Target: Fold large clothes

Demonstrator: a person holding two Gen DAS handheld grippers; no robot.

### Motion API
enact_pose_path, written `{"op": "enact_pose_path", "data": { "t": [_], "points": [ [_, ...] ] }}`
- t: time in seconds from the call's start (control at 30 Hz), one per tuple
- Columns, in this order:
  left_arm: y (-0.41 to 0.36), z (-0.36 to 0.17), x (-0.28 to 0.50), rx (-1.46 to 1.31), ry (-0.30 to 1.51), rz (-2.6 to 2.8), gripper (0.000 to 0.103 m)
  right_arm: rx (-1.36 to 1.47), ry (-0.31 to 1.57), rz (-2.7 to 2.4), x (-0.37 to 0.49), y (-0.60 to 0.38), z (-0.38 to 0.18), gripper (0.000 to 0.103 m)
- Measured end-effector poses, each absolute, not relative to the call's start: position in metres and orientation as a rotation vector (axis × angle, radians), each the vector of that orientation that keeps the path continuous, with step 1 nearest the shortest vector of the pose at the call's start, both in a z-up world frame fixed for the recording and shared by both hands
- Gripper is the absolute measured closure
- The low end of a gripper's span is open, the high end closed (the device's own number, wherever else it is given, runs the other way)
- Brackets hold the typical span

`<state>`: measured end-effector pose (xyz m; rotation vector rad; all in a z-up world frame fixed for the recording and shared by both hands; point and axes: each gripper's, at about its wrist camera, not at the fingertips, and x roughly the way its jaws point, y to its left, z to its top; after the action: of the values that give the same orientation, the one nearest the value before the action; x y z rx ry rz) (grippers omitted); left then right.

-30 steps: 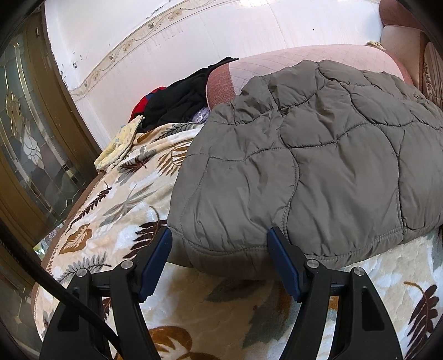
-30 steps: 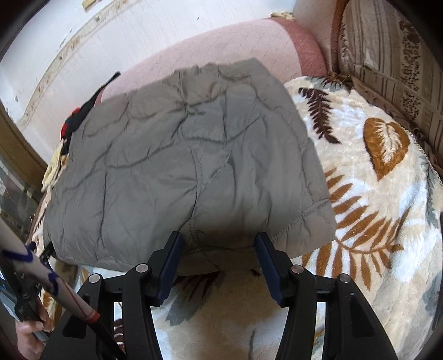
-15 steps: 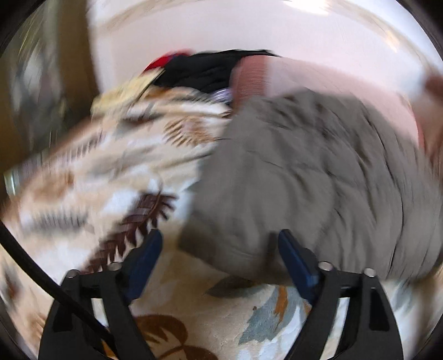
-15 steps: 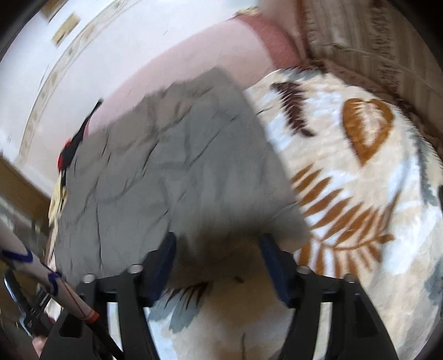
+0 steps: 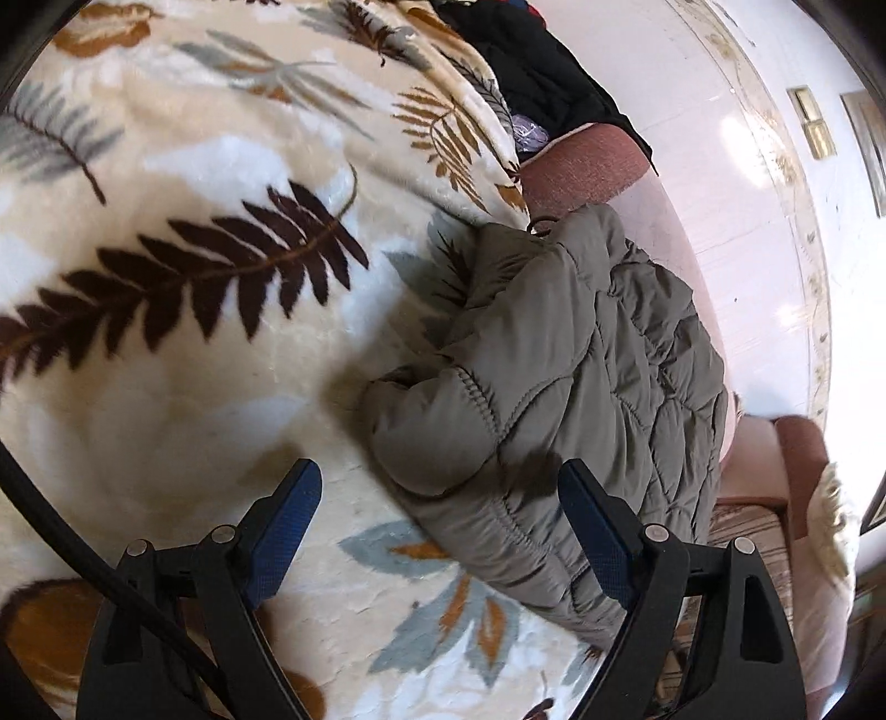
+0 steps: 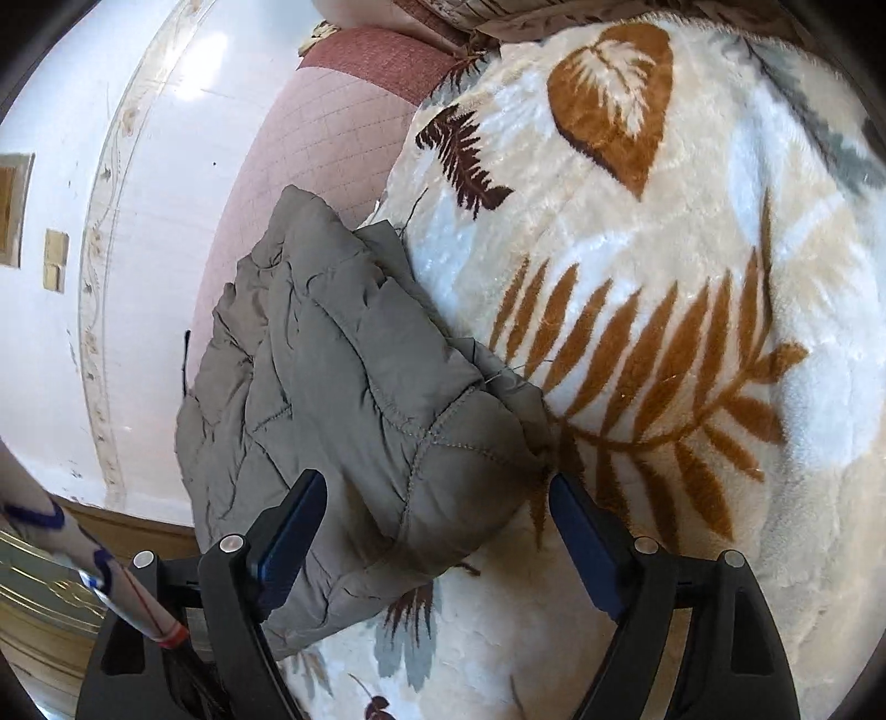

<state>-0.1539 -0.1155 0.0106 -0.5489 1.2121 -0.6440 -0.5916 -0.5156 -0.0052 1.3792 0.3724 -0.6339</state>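
Observation:
A folded grey quilted jacket (image 5: 576, 376) lies on a cream leaf-print blanket (image 5: 183, 288) that covers a sofa. In the left wrist view my left gripper (image 5: 440, 531) is open, its blue pads level with the jacket's near left corner, which sits between them. In the right wrist view the jacket (image 6: 354, 399) shows again. My right gripper (image 6: 437, 537) is open with the jacket's near right corner between its pads. Neither gripper holds cloth.
A pink quilted sofa back (image 6: 310, 166) rises behind the jacket. A pile of black and red clothes (image 5: 531, 66) lies at the left end of the sofa. A striped cushion (image 6: 542, 11) sits at the right end. White wall behind.
Both grippers have rolled sideways, outward from each other, and shifted to the jacket's two near corners. The jacket has stayed in place. Both stay open.

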Motion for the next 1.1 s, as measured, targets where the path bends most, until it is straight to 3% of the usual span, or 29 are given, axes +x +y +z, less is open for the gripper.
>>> {"op": "enact_pose_path", "data": {
  "t": [0.27,0.47,0.5,0.53,0.57,0.6,0.67,0.7,0.87,1.1],
  "points": [
    [-0.135,-0.005,-0.142,-0.612,1.212,-0.673,0.015,1.404,0.332,-0.633,-0.594,-0.525,-0.018,0.015],
    [-0.154,-0.001,-0.141,-0.538,1.174,-0.678,0.012,1.297,0.371,-0.621,-0.565,-0.536,-0.017,0.007],
    [-0.158,0.002,-0.143,-0.49,1.158,-0.666,0.014,1.258,0.395,-0.622,-0.557,-0.536,-0.015,0.012],
    [-0.165,0.008,-0.146,-0.413,1.131,-0.655,0.025,1.224,0.424,-0.642,-0.552,-0.536,-0.014,0.027],
    [-0.169,0.014,-0.149,-0.347,1.101,-0.648,0.034,1.18,0.445,-0.672,-0.549,-0.536,-0.01,0.031],
    [-0.175,0.022,-0.155,-0.275,1.059,-0.638,0.039,1.156,0.445,-0.681,-0.547,-0.534,-0.007,0.043],
    [-0.189,0.038,-0.168,-0.127,0.965,-0.609,0.053,1.002,0.501,-0.732,-0.536,-0.525,0.015,0.055],
    [-0.194,0.043,-0.174,-0.077,0.933,-0.595,0.056,0.93,0.519,-0.757,-0.531,-0.519,0.024,0.059],
    [-0.212,0.064,-0.206,0.17,0.75,-0.557,0.063,0.505,0.614,-0.882,-0.503,-0.476,0.064,0.065],
    [-0.191,0.093,-0.225,0.18,0.709,-0.6,0.065,0.388,0.602,-0.875,-0.518,-0.447,0.095,0.068]
  ]
}}
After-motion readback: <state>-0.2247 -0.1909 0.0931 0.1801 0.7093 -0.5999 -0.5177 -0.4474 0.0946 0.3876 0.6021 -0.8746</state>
